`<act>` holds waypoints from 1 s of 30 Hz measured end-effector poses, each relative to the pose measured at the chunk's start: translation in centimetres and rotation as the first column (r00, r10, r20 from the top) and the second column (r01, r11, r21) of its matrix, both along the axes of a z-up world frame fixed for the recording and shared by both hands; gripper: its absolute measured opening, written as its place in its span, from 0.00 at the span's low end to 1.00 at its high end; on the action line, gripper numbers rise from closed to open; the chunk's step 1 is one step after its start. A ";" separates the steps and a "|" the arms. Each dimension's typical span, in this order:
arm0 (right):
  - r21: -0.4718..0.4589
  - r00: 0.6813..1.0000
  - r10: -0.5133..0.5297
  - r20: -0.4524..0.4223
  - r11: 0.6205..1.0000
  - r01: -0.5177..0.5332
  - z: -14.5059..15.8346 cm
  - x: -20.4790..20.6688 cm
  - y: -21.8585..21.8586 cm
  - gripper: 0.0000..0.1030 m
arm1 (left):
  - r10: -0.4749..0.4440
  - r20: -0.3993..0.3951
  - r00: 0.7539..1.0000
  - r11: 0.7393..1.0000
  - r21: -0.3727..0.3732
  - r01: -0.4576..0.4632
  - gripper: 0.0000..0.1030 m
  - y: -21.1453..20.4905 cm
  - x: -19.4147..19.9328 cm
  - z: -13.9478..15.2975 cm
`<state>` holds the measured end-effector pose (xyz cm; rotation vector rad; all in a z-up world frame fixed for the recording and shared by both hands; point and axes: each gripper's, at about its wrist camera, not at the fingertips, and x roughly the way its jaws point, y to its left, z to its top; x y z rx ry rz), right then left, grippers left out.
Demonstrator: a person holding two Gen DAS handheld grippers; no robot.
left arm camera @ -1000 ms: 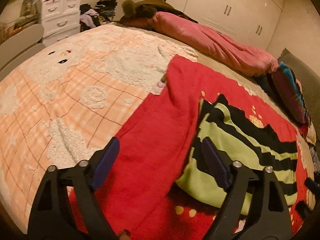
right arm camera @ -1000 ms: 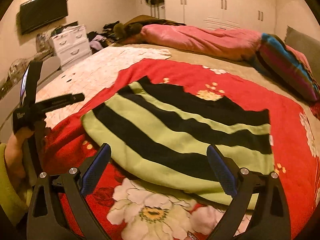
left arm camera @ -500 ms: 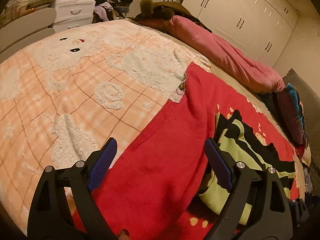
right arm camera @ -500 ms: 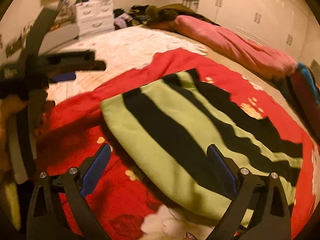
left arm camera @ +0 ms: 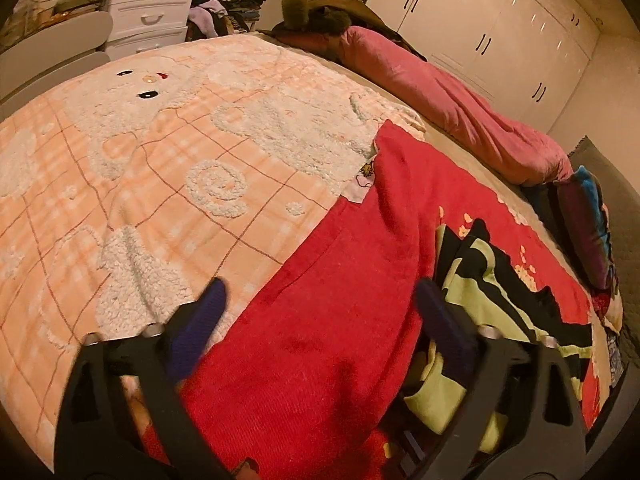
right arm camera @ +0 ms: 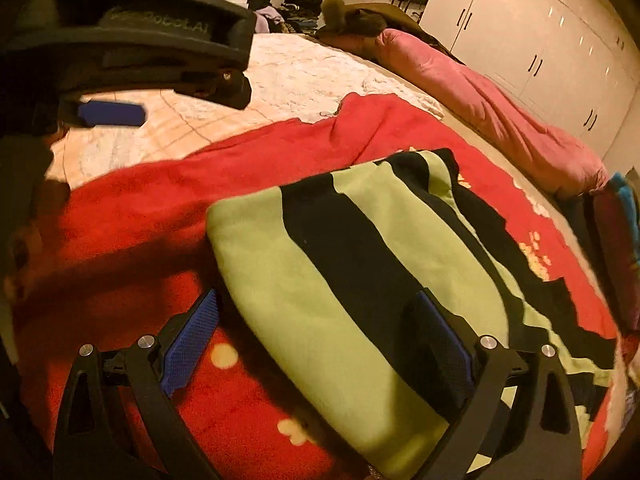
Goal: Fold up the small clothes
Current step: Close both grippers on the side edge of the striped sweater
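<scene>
A green and black striped garment (right arm camera: 360,264) lies spread on a red flowered blanket (right arm camera: 160,208) on the bed; it also shows at the right of the left wrist view (left arm camera: 504,280). My right gripper (right arm camera: 316,320) is open and empty, low over the garment's near left corner, its jaws on either side of that edge. My left gripper (left arm camera: 320,300) is open and empty over the red blanket (left arm camera: 340,300), left of the garment. The left gripper's body shows at the upper left of the right wrist view (right arm camera: 132,40).
A peach and white fleece blanket (left arm camera: 160,160) covers the bed's left half. A pink duvet (left arm camera: 440,88) lies along the far side before white wardrobes (left arm camera: 500,28). A white drawer unit (left arm camera: 148,12) and piled clothes (left arm camera: 228,4) stand at the back left. Striped cushions (left arm camera: 592,216) sit right.
Both grippers have swung left. The right gripper has come down close to the garment's near left corner. The left gripper now sits close in the right view.
</scene>
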<state>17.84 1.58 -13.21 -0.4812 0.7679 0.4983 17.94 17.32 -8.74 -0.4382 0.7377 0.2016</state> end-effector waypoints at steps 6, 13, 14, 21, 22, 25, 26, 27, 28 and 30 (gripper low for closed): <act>0.062 1.000 -0.009 0.025 0.998 0.008 0.4 0.8 -1.3 0.49 | -0.009 -0.002 1.000 1.000 -0.001 0.009 0.90 -0.2 0.3 0.0; 0.207 1.000 0.028 -0.008 0.978 -0.026 1.9 0.2 -3.6 0.07 | -0.021 0.004 1.000 1.000 -0.016 0.021 0.90 -0.5 0.7 0.4; 0.227 1.000 0.024 -0.010 0.974 -0.021 2.2 0.1 -3.9 0.06 | -0.019 0.008 1.000 0.999 -0.030 0.019 0.90 -0.5 0.9 0.5; 0.345 0.998 -0.005 -0.062 0.938 0.026 3.3 1.0 -6.9 0.06 | -0.140 0.032 0.990 0.968 -0.205 0.144 0.91 -2.2 4.2 1.7; 0.346 0.998 -0.006 -0.063 0.938 0.027 3.3 1.0 -6.9 0.06 | -0.178 0.016 0.984 0.956 -0.234 0.177 0.91 -2.7 5.1 1.5; 0.353 0.998 -0.002 -0.061 0.935 0.024 3.2 0.7 -7.2 0.06 | -0.297 -0.035 0.954 0.904 -0.331 0.269 0.91 -4.3 8.0 0.1; 0.356 0.998 -0.002 -0.062 0.934 0.024 3.1 0.6 -7.4 0.06 | -0.334 -0.058 0.941 0.878 -0.383 0.288 0.91 -4.8 9.0 -0.7; 0.360 0.998 -0.001 -0.067 0.933 0.025 3.1 0.5 -7.4 0.06 | -0.357 -0.083 0.931 0.862 -0.413 0.294 0.91 -5.1 9.8 -1.4; 0.363 0.998 0.000 -0.069 0.932 0.025 3.1 0.4 -7.5 0.06 | -0.374 -0.134 0.918 0.859 -0.423 0.288 0.90 -5.6 10.6 -2.2; 0.371 0.997 -0.002 -0.075 0.928 0.030 3.1 0.3 -7.7 0.06 | -0.392 -0.160 0.906 0.860 -0.413 0.299 0.89 -6.3 11.2 -2.9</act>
